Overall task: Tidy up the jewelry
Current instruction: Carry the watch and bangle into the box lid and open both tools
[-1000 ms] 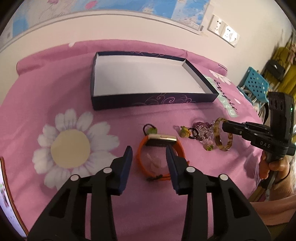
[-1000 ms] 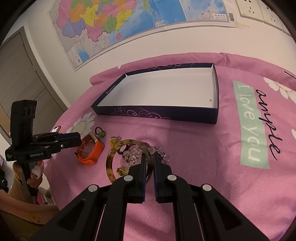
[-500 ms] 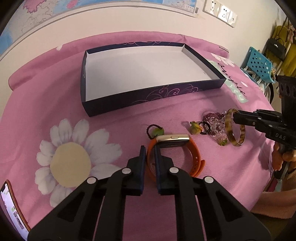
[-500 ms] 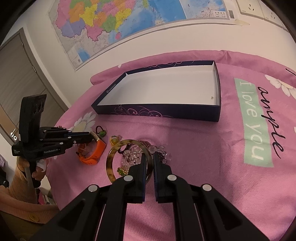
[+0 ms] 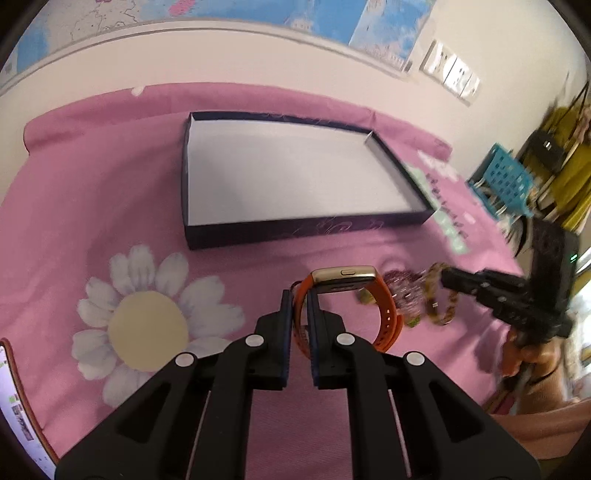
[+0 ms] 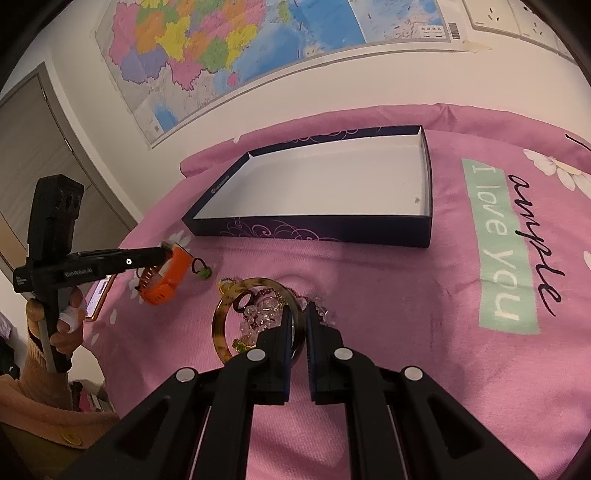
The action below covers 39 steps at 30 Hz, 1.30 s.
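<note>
Left tongs (image 5: 299,299) gripped orange watch (image 5: 384,314) strap; right tongs (image 6: 298,317) clamped on bangle (image 6: 221,325), w/ box (image 6: 314,230) nearby.

Map (image 6: 236,44) up at 12 o'clock, sockets (image 6: 517,14) around 1, phone (image 6: 99,295) at 9 on the pink blanket (image 6: 388,314), blue crate (image 5: 506,181) at 2.

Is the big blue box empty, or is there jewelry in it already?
Empty. The box shows only its bare white floor, apart from a tiny dark speck near one corner. The orange watch and the bangle are outside it.
</note>
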Available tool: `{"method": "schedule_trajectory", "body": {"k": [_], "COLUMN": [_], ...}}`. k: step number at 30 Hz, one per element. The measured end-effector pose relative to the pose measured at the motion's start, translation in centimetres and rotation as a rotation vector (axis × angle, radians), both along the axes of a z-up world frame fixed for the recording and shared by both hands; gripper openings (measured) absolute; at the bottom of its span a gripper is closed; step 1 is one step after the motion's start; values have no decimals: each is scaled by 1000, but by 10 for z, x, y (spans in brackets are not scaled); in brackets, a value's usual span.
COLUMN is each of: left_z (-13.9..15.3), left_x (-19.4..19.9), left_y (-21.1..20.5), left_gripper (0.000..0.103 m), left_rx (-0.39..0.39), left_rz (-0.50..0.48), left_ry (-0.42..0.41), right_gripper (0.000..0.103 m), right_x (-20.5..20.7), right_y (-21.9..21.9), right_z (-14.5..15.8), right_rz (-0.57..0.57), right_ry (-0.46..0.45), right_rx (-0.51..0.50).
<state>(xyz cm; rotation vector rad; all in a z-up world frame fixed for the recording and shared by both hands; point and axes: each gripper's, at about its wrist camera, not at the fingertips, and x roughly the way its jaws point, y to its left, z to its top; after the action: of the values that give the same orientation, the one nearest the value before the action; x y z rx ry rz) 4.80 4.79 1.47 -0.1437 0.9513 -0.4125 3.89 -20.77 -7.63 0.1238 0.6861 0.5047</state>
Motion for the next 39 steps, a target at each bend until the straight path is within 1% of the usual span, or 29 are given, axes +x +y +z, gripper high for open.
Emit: {"method": "schedule_trajectory", "body": {"k": [1, 2, 3, 4, 5, 6, 7, 8, 10, 11, 13, 17, 19, 22, 25, 27, 30, 31, 33, 34, 36, 39], "left_z": [1, 2, 3, 3, 3, 1, 0, -1, -5, -9, -16, -16, -16, -16, -13, -11, -11, -11, -7, -5, -5, -12], "left_x": [0, 0, 0, 0, 0, 0, 1, 0, -2, -2, -4, -11, -15, -20, -29, -34, -33, -32, -37, -42, -48, -58], "left_y": [1, 1, 0, -1, 0, 1, 1, 0, -6, -9, -11, -4, -2, 2, -2, -9, -16, -17, -22, -27, -36, -54], "left_gripper": [8, 8, 9, 9, 10, 10, 6, 3, 3, 3, 5, 20, 21, 21, 21, 24, 26, 26, 26, 26, 26, 26], "left_rx": [-17, -15, 5, 8, -7, -38, -51, -46, 4, 5, 15, 19, 60, 51, 66, 79, 132, 129, 132, 130, 117, 153], "left_rz": [1, 8, 18, 20, 15, 7, 6, 7, 9, -3, -4, 9, 20, 8, -22, -44, -38, -44, -69, -95, -147, -210], "left_ry": [4, 3, -7, -10, -6, 6, 13, 12, 6, 14, 31, 10, -6, -4, -31, -51, -72, -70, -94, -107, -108, -111], "right_gripper": [6, 6, 6, 6, 6, 6, 6, 6, 6, 6, 6, 6, 6, 6, 6, 6, 6, 6, 6, 6, 6, 6], "right_x": [0, 0, 0, 1, 0, 1, 1, 1, 2, 2, 2, 1, 3, 3, 3, 3, 3, 2, 2, 2, 1, 2], "right_y": [-1, -1, -1, -2, -2, -2, -2, -1, -1, -1, -1, 0, 0, -1, 0, 0, 1, 1, 1, 1, 0, 1], "right_z": [1, 2, 3, 4, 5, 5, 6, 6, 5, 4, 3, 1, 0, 0, -1, -1, -2, -2, -2, -2, -2, -2], "right_rz": [-1, -1, 0, 1, 2, 3, 2, 3, 4, 4, 5, 9, 9, 9, 12, 15, 17, 18, 17, 16, 14, 14], "right_ry": [-2, -5, -8, -12, -14, -14, -16, -16, -12, -10, -6, 0, 2, 3, 6, 8, 9, 8, 9, 10, 9, 9], "right_rx": [1, 3, 5, 4, 5, 4, 2, 1, 3, 4, 6, 4, 4, 9, 9, 7, 10, 10, 9, 11, 11, 11]}}
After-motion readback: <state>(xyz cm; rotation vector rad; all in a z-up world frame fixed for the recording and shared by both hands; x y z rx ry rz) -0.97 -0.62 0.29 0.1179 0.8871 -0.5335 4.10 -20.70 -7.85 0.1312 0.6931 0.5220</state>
